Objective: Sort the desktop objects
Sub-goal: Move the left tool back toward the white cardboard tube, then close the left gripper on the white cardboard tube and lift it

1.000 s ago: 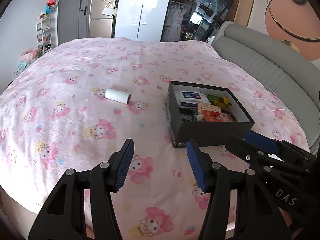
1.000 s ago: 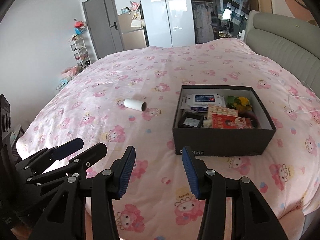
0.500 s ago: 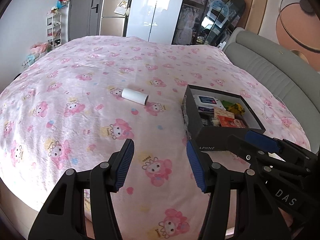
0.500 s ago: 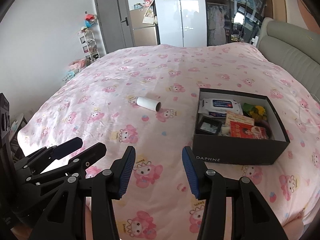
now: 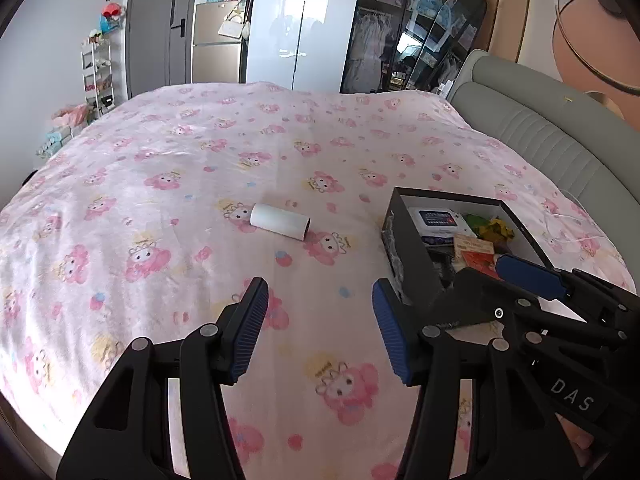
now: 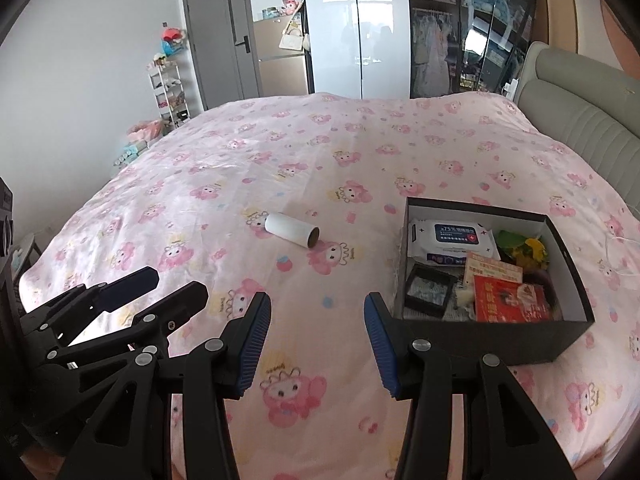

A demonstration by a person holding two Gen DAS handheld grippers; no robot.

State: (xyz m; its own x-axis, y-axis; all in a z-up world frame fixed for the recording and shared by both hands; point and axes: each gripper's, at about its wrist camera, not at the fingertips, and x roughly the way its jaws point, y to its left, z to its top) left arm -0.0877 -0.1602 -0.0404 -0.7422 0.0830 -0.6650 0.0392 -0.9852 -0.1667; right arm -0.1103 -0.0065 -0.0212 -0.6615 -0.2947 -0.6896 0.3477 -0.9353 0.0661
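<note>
A white paper roll lies on its side on the pink bedspread, alone in the middle. To its right stands a black open box holding a wipes pack, a red packet, a small black case and yellow-green items. My left gripper hovers open above the spread, nearer than the roll, nothing between its blue pads. My right gripper is open too, just left of the box's near corner. Each gripper shows at the edge of the other's view.
A grey padded headboard runs along the bed's right side. A white cable lies on the spread beyond the box. Wardrobes, a grey door and a white shelf rack stand past the far end of the bed.
Both grippers have shifted left and forward over the bed; the roll and box now sit further right and closer in both views. Jaws unchanged, roll and box stay put.
</note>
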